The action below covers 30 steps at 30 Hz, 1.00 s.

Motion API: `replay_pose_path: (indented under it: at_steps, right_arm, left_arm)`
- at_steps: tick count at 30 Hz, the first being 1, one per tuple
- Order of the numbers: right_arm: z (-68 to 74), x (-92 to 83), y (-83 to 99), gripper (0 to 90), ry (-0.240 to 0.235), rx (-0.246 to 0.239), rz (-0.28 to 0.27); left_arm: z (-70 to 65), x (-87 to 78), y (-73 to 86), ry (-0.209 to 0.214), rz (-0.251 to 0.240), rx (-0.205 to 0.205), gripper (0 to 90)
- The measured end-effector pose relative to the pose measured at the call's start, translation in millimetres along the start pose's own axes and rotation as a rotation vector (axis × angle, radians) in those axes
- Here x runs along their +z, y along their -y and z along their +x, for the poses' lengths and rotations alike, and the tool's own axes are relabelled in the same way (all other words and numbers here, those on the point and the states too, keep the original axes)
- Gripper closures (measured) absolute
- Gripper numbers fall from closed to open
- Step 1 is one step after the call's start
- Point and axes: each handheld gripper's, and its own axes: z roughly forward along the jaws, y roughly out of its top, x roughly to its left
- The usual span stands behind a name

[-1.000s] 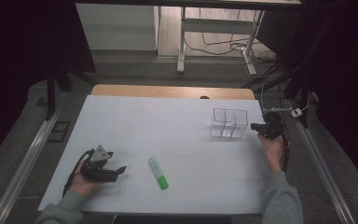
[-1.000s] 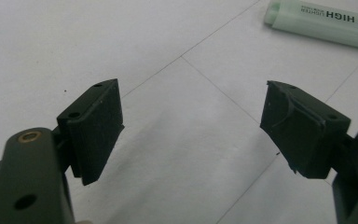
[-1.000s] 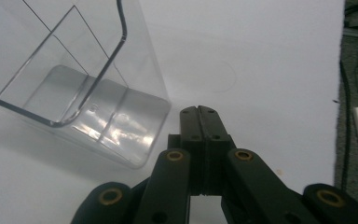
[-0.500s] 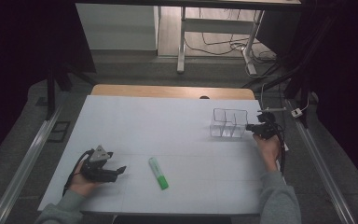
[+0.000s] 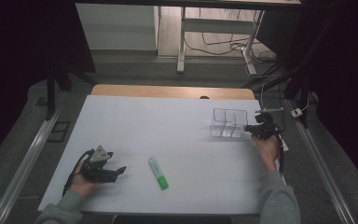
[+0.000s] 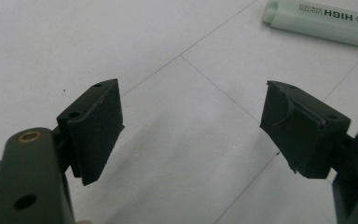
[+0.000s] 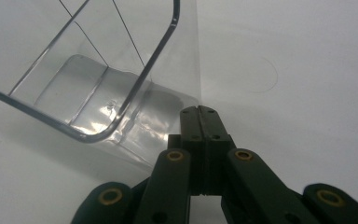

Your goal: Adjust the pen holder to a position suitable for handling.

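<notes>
Compared with a second ago, the right gripper (image 5: pixel 255 129) has edged a little leftward along the worktop (image 5: pixel 168 130) and now sits against the right-hand wall of the clear two-compartment organiser (image 5: pixel 228 124); the organiser itself looks unmoved, upright near the far right of the white sheet. In the right gripper view the jaws are fully closed, pads pressed together with nothing between them, their tip at the lower corner of the clear plastic wall (image 7: pixel 121 93); whether they actually touch it is hard to tell through the transparent plastic. Left gripper (image 5: pixel 106 170) is unchanged: resting at the near left, jaws wide apart and empty, aimed toward the green highlighter (image 5: pixel 158 173), which lies flat on the sheet just beside it, apart from the jaws. Judgement: the closed right jaws serve to nudge or steady the organiser, while the highlighter pick-up is not yet begun
</notes>
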Motion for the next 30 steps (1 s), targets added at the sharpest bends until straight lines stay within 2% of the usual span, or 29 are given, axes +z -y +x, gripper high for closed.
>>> replay_pose_path:
  at_steps: [4,7,21,30]
  right_arm:
    - [0.8,-0.1,-0.2,89.6,0.007,-0.002,0.002]
    - [3.7,1.0,-0.6,89.6,-0.009,0.0,0.001]
    - [30.8,12.2,-8.4,89.6,-0.028,-0.076,0.023]
    - [42.4,16.1,-12.0,89.6,-0.05,-0.086,0.017]
  left_arm:
    - [0.1,0.4,0.0,0.001,0.002,0.0,20.5]
    - [0.1,0.4,0.0,0.001,0.004,0.002,20.6]
    - [0.0,0.6,0.1,0.002,0.004,0.004,20.6]
    - [-0.2,0.7,0.0,0.001,0.008,0.007,20.6]
